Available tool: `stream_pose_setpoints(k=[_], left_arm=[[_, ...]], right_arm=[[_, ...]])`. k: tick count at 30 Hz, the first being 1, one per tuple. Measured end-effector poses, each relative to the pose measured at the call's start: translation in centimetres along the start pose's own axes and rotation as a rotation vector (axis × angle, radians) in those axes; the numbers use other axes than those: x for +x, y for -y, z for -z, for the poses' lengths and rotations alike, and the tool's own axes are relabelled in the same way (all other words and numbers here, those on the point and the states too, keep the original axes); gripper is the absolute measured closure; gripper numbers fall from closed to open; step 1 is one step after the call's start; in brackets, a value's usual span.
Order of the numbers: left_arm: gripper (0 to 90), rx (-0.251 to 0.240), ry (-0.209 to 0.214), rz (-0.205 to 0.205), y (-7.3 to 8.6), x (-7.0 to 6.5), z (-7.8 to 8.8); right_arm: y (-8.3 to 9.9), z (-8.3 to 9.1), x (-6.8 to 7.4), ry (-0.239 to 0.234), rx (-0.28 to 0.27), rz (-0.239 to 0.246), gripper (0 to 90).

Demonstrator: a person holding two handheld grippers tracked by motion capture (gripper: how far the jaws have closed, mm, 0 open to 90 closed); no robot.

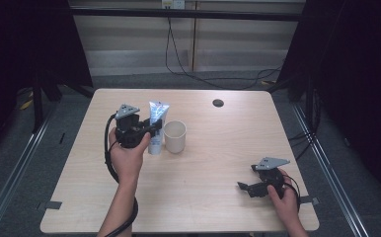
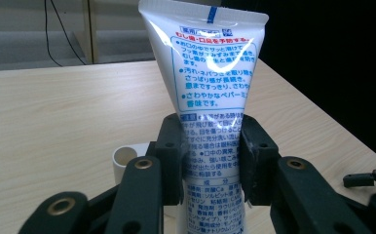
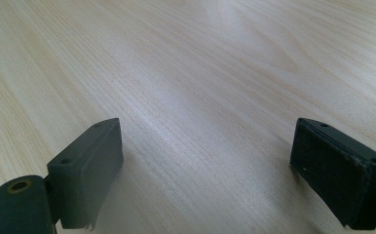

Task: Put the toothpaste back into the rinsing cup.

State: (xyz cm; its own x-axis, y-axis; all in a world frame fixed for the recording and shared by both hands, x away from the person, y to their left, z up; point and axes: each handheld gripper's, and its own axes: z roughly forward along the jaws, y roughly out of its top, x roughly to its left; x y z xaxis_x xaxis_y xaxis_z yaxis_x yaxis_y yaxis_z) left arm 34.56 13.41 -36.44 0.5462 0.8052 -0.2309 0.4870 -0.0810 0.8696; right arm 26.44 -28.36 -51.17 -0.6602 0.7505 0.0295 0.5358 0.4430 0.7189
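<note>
A white and blue toothpaste tube [image 1: 156,123] stands upright on its cap near the middle of the table, crimped end up. My left gripper [image 1: 151,130] is shut on the tube's lower half; in the left gripper view both pads press the tube [image 2: 210,112] from either side. A cream cup [image 1: 174,136] stands just right of the tube, and its rim [image 2: 127,157] peeks out behind the left jaw. My right gripper [image 1: 245,187] rests low at the table's front right, open, with only bare wood between its fingers [image 3: 91,165].
The light wooden table [image 1: 218,163] has a dark round grommet hole [image 1: 218,102] near its far edge. Cables trail across the floor behind the table. Dark curtains flank both sides.
</note>
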Motion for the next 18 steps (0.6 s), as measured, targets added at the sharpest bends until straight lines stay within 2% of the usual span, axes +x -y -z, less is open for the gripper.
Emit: stream_pose_setpoints(k=[5,18], left_arm=[[66.6,-0.013,0.006,0.009,-0.5,-0.1,-0.5],[66.5,-0.017,-0.002,-0.001,-1.5,0.0,-1.3]], right_arm=[[0.0,0.0,0.0,0.000,0.000,0.000,11.4],[0.0,0.0,0.0,0.000,0.000,0.000,11.4]])
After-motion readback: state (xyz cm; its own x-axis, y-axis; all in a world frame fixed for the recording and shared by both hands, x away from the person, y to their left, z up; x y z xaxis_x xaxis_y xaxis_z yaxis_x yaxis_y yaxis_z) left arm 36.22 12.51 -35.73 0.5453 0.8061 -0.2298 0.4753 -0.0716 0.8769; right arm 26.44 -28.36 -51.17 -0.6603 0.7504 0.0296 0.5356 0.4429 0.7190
